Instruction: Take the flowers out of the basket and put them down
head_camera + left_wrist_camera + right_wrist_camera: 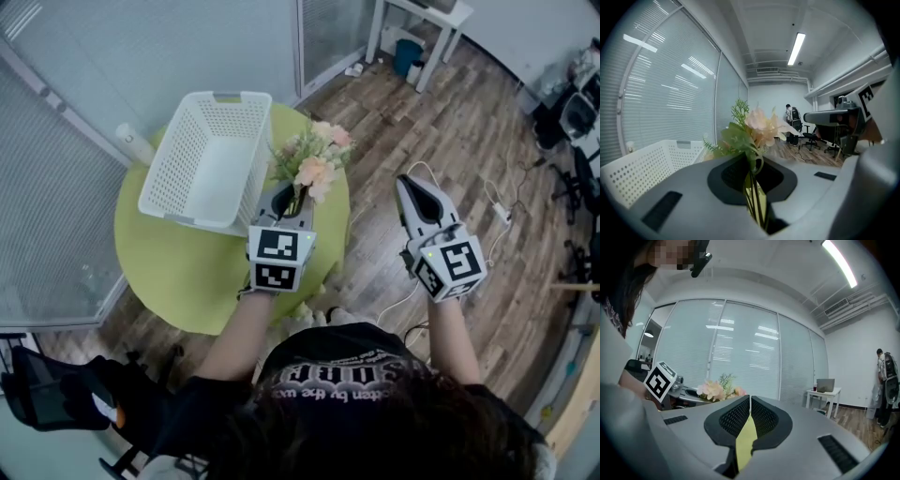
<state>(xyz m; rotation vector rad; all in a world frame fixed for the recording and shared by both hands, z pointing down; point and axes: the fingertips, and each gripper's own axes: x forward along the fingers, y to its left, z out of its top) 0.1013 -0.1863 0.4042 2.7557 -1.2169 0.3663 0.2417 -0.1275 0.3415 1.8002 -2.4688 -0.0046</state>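
So the only thing I can say for sure is sitting on my round yellow-green table (178, 272) is the white perforated basket (167, 173), on the upper-left part of the top. There's a white cylinder (134, 143) at the table's upper-left edge, can't tell if it's on it. A wood-plank floor (422, 131) is underneath, with a white cable (487, 197) lying at right.

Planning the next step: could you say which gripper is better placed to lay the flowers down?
The left gripper: its jaws hold the flowers by their stems above the table. The right gripper hangs shut, empty, over the floor.
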